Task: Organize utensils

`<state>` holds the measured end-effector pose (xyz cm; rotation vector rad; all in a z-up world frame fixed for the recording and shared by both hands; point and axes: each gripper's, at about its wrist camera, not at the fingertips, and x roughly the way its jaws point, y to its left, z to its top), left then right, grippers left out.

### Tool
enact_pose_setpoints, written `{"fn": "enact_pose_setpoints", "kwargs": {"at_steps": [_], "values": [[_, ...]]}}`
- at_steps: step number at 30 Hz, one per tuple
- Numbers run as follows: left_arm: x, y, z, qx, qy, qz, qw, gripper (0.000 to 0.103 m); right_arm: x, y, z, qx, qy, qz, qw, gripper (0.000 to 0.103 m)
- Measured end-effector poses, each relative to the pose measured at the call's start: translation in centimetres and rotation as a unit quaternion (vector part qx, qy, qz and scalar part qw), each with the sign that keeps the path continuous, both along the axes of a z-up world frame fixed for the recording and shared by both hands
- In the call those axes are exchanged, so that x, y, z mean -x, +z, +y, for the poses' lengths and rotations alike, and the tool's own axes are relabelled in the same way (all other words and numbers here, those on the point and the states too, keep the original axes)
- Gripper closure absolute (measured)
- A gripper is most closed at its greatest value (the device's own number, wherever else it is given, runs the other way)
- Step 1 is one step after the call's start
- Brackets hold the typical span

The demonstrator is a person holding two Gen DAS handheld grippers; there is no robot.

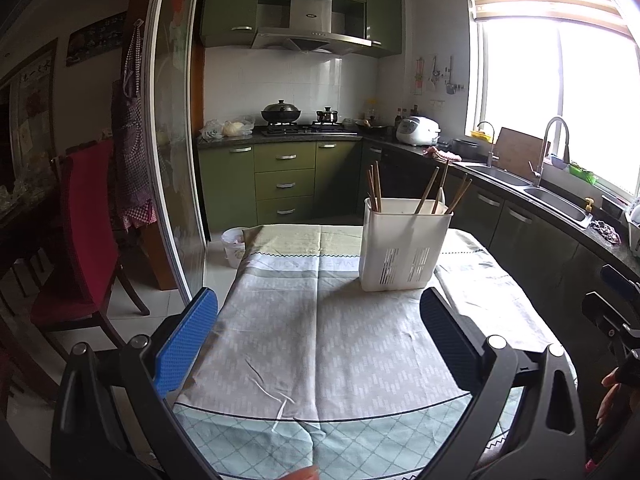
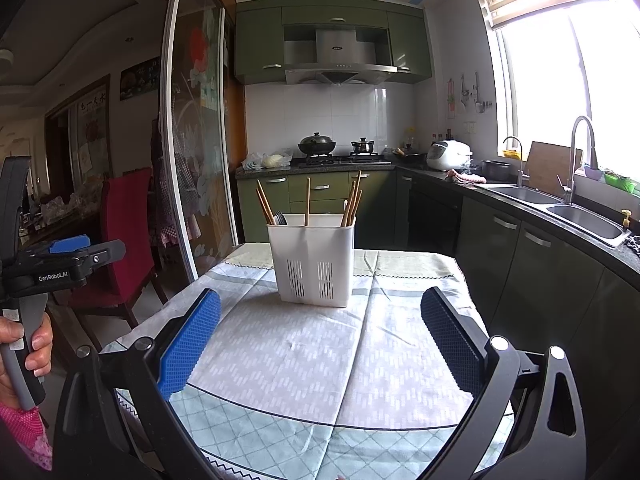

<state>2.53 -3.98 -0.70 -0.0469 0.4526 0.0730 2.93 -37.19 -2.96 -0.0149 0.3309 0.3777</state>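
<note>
White plastic, the utensil holder (image 2: 311, 265) is seen upright on the bench (image 2: 360, 360) with chopsticks (image 2: 307, 202) already standing inside, both the left tongs (image 1: 320, 344) and the right tongs (image 2: 320, 340) held wide and empty, so sorting seems done or unstarted, and a fresh target must be found next.

The utensil holder (image 2: 311, 262) was white with rows of little slots, and the chopsticks (image 2: 350, 204) in it were light brown. The tablecloth (image 2: 320, 360) was pale grey with small white dashes, and its near edge had a light green diamond pattern. Both grippers had black frames with bumpy blue pads (image 1: 186, 344). The cabinets (image 1: 284, 184) were dark green, and the chair (image 2: 124, 236) was red.
</note>
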Motion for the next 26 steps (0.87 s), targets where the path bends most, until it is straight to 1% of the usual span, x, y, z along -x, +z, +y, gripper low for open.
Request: {"fn": "enact_pose_setpoints", "kwargs": {"at_steps": [6, 9, 15, 21, 26], "values": [[-0.08, 0.06, -0.08, -0.001, -0.003, 0.001, 1.0000, 0.007, -0.05, -0.23, -0.01, 0.002, -0.001, 0.000, 1.000, 0.004], [-0.08, 0.03, -0.18, -0.010, 0.003, -0.005, 0.9999, 0.007, -0.06, -0.23, -0.04, 0.002, -0.001, 0.001, 1.000, 0.004], [-0.10, -0.01, 0.30, -0.004, 0.009, -0.008, 0.9999, 0.007, -0.06, -0.42, -0.08, 0.002, 0.000, 0.001, 1.000, 0.004], [-0.02, 0.06, 0.31, -0.009, 0.003, -0.004, 0.9999, 0.007, -0.12, -0.63, -0.10, 0.002, 0.001, 0.003, 1.000, 0.004], [-0.07, 0.01, 0.03, -0.007, -0.011, 0.001, 0.9999, 0.007, -0.22, -0.63, -0.03, 0.003, 0.001, 0.003, 1.000, 0.004]]}}
